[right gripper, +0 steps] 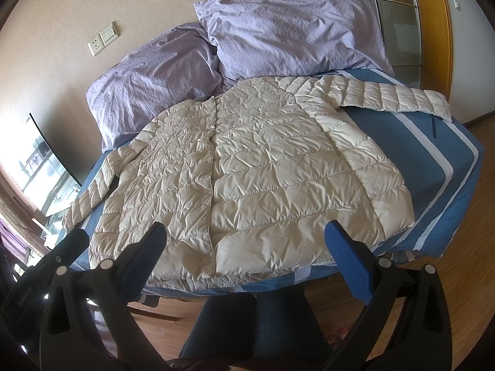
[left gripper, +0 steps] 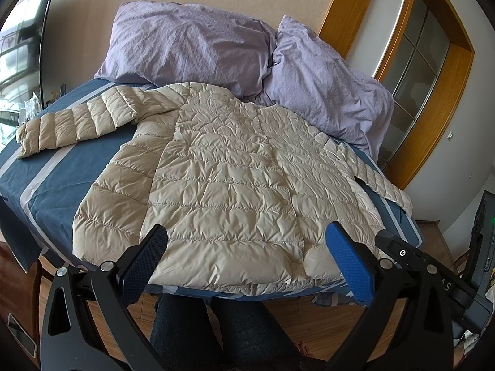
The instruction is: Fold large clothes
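A cream quilted puffer jacket [left gripper: 229, 179] [right gripper: 247, 167] lies flat and face up on the bed, hem toward me, collar toward the pillows. Its sleeves stretch out to both sides: one sleeve [left gripper: 74, 123] to the left, the other sleeve [right gripper: 396, 97] to the right. My left gripper [left gripper: 247, 241] hovers open above the hem with nothing between its blue pads. My right gripper [right gripper: 244, 238] is open too, held over the hem near the snap placket [right gripper: 213, 185]. Neither touches the jacket.
The bed wears a blue sheet [left gripper: 62, 185] [right gripper: 433, 160] with white stripes. Two lilac pillows [left gripper: 185, 43] [right gripper: 294, 31] lean on the wall behind the jacket. A person's legs in dark trousers [left gripper: 204, 334] stand at the bed's foot on the wooden floor [right gripper: 470, 278]. A wood-framed glass door [left gripper: 427, 49] is on the right.
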### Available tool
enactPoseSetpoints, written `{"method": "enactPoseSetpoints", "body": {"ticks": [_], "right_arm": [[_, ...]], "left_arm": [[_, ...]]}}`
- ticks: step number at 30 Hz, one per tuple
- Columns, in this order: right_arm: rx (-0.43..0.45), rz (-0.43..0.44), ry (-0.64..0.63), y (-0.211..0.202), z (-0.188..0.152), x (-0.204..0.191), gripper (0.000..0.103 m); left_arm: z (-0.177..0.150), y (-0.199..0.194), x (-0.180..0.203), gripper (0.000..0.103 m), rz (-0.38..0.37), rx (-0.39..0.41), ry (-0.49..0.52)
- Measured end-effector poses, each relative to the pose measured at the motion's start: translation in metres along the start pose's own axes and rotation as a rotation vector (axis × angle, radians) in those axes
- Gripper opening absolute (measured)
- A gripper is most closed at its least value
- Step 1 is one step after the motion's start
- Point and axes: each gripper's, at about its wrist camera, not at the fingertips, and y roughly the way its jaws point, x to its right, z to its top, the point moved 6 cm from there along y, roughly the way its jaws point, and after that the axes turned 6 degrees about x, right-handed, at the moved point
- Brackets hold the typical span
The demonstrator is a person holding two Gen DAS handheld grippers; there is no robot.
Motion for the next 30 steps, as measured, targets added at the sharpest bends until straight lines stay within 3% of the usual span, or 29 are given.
{"method": "enactPoseSetpoints", "body": {"ticks": [22,30], "right_arm": [[-0.005,-0.006,0.003,0.006,0.003,0.002,0.101],[-0.017,-0.031,0.006,0.018,0.012,0.012,0.101]], "left_arm": [[0.000,0.001,-0.001,0.102,0.006,-0.008,0.003],[0.008,0.026,-0.004,0.102,0.042,-0.033,0.030]]}}
